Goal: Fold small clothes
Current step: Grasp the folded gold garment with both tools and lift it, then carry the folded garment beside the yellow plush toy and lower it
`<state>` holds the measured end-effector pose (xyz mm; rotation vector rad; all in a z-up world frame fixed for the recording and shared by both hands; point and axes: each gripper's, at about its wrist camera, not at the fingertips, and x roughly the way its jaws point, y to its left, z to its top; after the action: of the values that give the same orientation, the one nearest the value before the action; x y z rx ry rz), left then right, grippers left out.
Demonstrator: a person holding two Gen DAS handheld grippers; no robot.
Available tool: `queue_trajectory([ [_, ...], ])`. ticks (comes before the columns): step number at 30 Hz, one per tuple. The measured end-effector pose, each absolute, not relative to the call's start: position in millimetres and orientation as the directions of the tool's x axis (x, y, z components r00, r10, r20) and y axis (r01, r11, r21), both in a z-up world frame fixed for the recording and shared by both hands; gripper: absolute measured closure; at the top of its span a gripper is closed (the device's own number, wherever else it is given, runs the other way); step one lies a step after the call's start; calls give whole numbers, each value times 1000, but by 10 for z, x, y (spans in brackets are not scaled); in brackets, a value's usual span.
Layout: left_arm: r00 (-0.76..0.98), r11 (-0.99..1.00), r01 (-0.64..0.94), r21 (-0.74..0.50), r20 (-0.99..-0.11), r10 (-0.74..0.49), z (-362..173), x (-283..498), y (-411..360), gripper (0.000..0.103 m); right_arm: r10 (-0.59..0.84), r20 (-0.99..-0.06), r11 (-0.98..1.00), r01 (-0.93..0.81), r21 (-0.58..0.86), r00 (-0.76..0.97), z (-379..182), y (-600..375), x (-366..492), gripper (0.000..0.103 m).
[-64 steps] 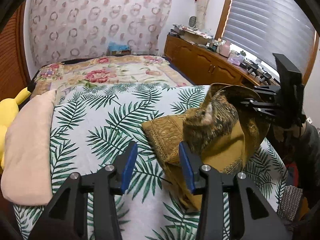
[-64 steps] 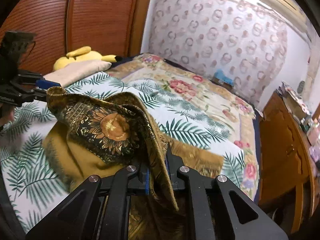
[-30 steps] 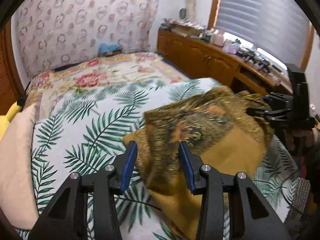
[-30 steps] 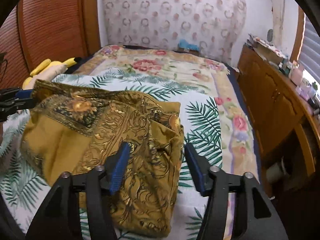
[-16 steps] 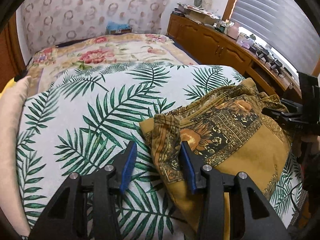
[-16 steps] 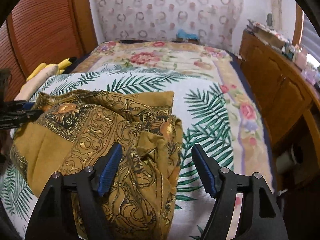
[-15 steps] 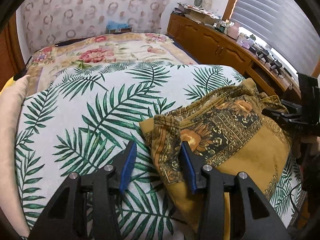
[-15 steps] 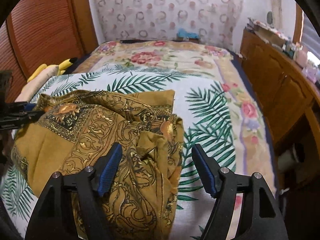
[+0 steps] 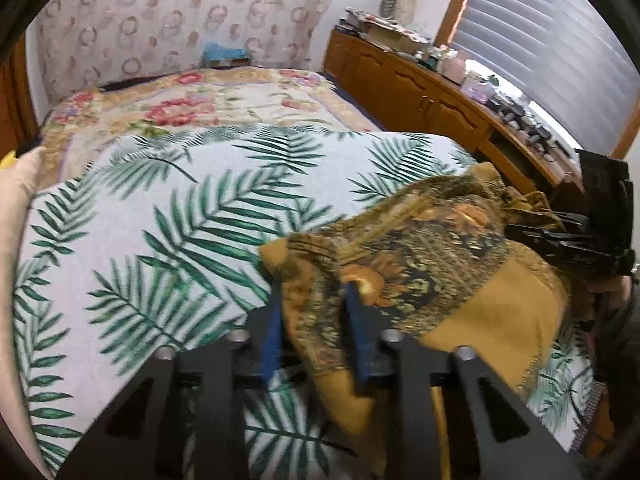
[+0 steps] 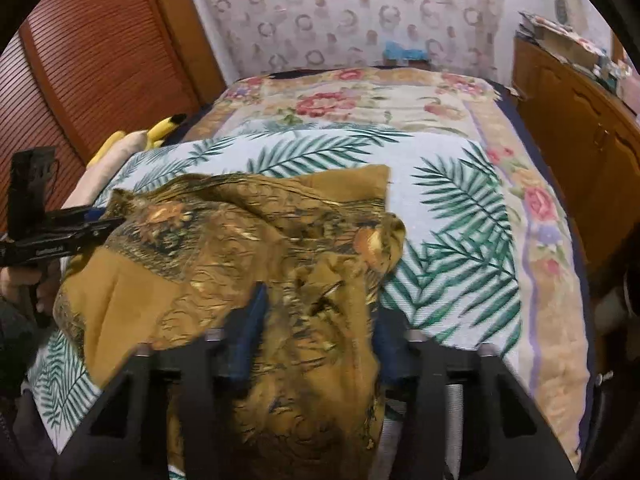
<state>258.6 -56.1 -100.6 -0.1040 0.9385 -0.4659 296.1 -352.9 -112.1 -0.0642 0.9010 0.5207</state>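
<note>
A mustard-gold garment [image 9: 460, 280] with a dark floral border lies crumpled on the palm-leaf sheet [image 9: 160, 220]. In the left wrist view my left gripper [image 9: 314, 320] has the garment's near-left corner bunched between its blue pads, and its jaws are closing on it. My right gripper [image 10: 320, 320] is closing too, with a thick fold of the garment [image 10: 200, 240] filling the gap between its pads. Each gripper shows in the other's view: the right gripper [image 9: 560, 240] at the cloth's far edge, the left gripper [image 10: 80, 232] at the left edge.
The palm-leaf sheet [image 10: 460, 208] covers the near half of the bed, with a floral blanket [image 10: 360, 100] beyond it. A peach pillow [image 9: 16, 200] and a yellow plush toy [image 10: 160, 130] lie at the left side. Wooden cabinets [image 9: 420, 96] run along the right, a slatted door [image 10: 80, 60] at left.
Both grippers' jaws have narrowed from wide open onto the cloth. Both hands sank slightly toward the bed. The garment, held up earlier, now rests on the sheet.
</note>
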Motion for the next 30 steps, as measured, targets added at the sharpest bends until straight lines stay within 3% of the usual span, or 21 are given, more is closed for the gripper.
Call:
queue_trajectory([
  [3,498,884,367,-291,-741,-451,-943,2532,-575,100,408,-752,870,-471,148,517,-1082,-3509,2918,84],
  [13,647,884,342,-318,-603,-467,-360,2025,-170,100,465,-610,834,-548,59,642,-403,-3201,2671,89],
  [21,795,942,181,-282,-523,-309,-54,1581,657,100,565,-553,713,-699,-45,612,105,-2269,2819,89],
  [30,867,958,-64,-281,-491,-86,-83,1268,1696,100,645,-567,491,-846,-207,513,485,-649,3175,89],
])
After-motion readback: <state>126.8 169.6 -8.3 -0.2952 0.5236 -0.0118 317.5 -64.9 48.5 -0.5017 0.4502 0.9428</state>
